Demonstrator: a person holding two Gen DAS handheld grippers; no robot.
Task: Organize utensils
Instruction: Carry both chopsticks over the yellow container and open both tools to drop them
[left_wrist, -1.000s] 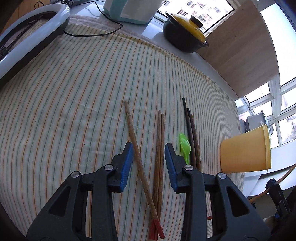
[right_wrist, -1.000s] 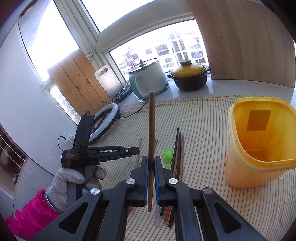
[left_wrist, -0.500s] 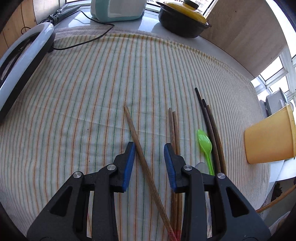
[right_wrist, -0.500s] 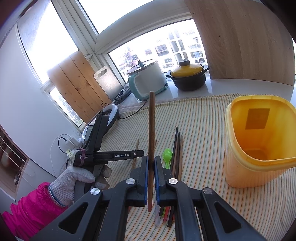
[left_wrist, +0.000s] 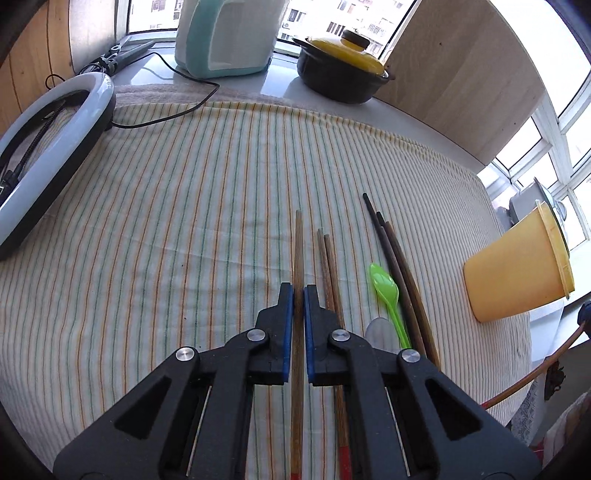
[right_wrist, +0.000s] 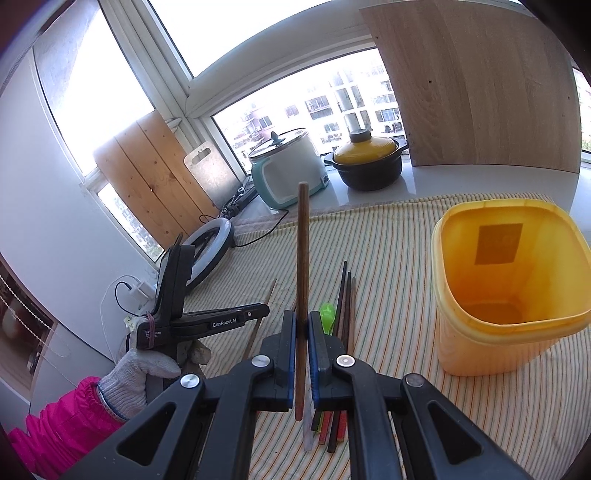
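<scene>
Since the earlier frame, the left tongs (left_wrist: 299, 291) have been closing, and their blue pads are now pinching a light brown chopstick (left_wrist: 298, 251) that a second ago was lying slanted between wide-open pads. That chopstick is now running straight up the left wrist view, its tip pointing toward the far side of the striped cloth (left_wrist: 184, 206) covering the bench.

Just to its right, a pair of brown chopsticks (left_wrist: 327, 258) is lying on the cloth, then a green spoon (left_wrist: 386, 286), then three dark chopsticks (left_wrist: 391, 251) side by side. A clear spoon (left_wrist: 380, 330) is showing partly beneath the tongs, beside the green one.

The right tongs (right_wrist: 303, 321) are gripping a dark brown chopstick (right_wrist: 302, 258) between their narrow pads, holding it upright above the bench. The yellow container (right_wrist: 509, 288) is standing open on the cloth to the right of them, well apart from the loose utensils. A gloved hand (right_wrist: 144, 369) with a pink sleeve (right_wrist: 62, 421) is holding the left tongs at the left edge of the right wrist view.

Along the windowsill, a rice cooker (right_wrist: 288, 170) and a black pot with a yellow lid (right_wrist: 369, 162) are sitting beside each other, and a ring light (left_wrist: 48, 147) is resting at the cloth's left edge.
</scene>
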